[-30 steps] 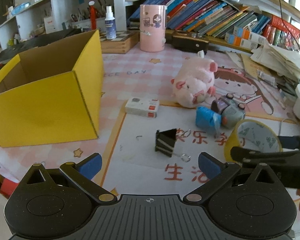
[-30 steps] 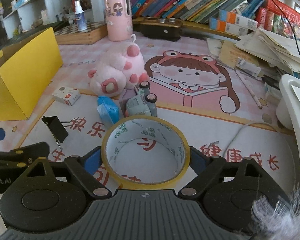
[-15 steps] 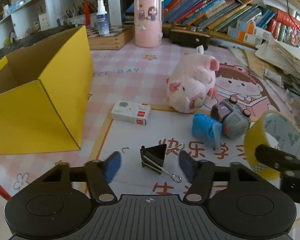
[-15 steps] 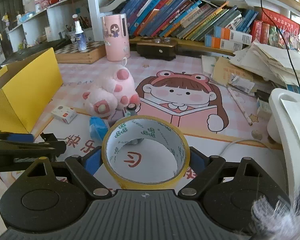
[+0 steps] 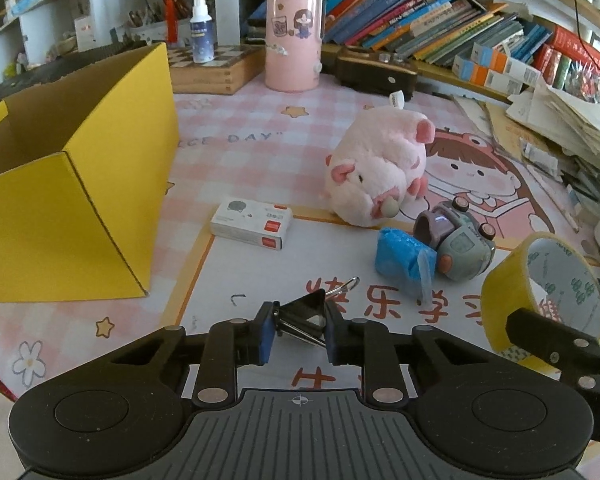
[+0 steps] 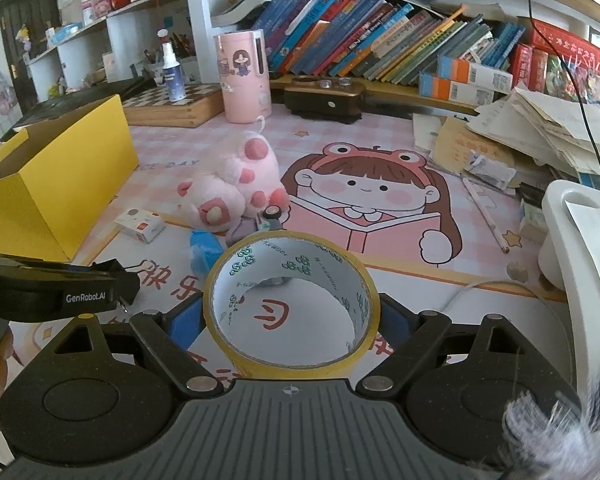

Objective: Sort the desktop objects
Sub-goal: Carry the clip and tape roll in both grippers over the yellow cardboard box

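My left gripper (image 5: 298,334) is shut on a black binder clip (image 5: 304,316) just above the desk mat. My right gripper (image 6: 290,316) is shut on a yellow tape roll (image 6: 292,308) and holds it above the mat; the roll also shows in the left wrist view (image 5: 540,292) at the right. An open yellow cardboard box (image 5: 80,200) stands at the left. On the mat lie a small white box (image 5: 252,226), a pink plush pig (image 5: 376,184), a blue packet (image 5: 404,260) and a grey toy car (image 5: 456,240).
A pink cylinder holder (image 5: 294,40), a wooden chessboard box (image 5: 216,68) and a dark case (image 5: 374,72) stand at the back. Books line the shelf (image 6: 380,48). Loose papers (image 6: 540,132) pile at the right. A white appliance (image 6: 580,260) is at the right edge.
My left gripper has moved forward and closed on the binder clip. My right gripper has lifted the tape roll higher off the mat.
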`<state>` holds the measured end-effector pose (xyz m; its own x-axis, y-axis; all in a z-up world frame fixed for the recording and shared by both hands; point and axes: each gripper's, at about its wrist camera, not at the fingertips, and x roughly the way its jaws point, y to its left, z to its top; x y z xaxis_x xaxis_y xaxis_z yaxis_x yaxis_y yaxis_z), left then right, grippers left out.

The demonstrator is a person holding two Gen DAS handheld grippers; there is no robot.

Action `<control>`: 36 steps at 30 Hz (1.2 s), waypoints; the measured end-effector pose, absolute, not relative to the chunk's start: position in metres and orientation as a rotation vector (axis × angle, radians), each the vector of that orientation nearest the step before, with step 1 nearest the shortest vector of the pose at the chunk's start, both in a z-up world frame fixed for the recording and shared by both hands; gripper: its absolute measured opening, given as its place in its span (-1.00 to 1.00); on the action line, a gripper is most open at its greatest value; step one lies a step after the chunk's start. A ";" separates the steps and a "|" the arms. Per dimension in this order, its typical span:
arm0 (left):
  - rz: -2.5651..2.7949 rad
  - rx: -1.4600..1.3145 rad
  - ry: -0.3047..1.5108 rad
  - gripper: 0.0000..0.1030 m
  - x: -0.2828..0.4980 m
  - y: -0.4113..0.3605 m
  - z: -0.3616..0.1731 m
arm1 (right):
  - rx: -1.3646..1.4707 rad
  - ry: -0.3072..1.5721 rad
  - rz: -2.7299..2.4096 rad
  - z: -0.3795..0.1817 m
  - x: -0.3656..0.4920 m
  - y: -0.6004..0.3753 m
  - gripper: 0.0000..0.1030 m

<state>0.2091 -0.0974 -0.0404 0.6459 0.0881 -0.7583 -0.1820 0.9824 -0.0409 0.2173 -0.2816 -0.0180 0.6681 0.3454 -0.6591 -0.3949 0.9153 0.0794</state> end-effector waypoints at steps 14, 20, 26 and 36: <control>0.169 -0.158 0.775 -0.55 0.177 -0.095 -0.023 | -0.089 0.719 0.465 -0.014 0.199 -0.276 0.69; 0.199 -0.183 0.752 -0.55 0.158 -0.092 -0.022 | -0.109 0.714 0.502 -0.014 0.189 -0.271 0.69; 0.228 -0.215 0.734 -0.55 0.142 -0.084 -0.022 | -0.141 0.706 0.538 -0.012 0.180 -0.262 0.69; 0.243 -0.217 0.690 -0.55 0.115 -0.054 -0.012 | -0.156 0.673 0.555 -0.001 0.159 -0.236 0.69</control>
<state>0.1145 -0.0541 -0.0116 0.7452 0.1492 -0.6500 -0.2915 0.9495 -0.1162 0.1591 -0.2359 -0.0013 0.6436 0.4360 -0.6290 -0.5341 0.8445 0.0388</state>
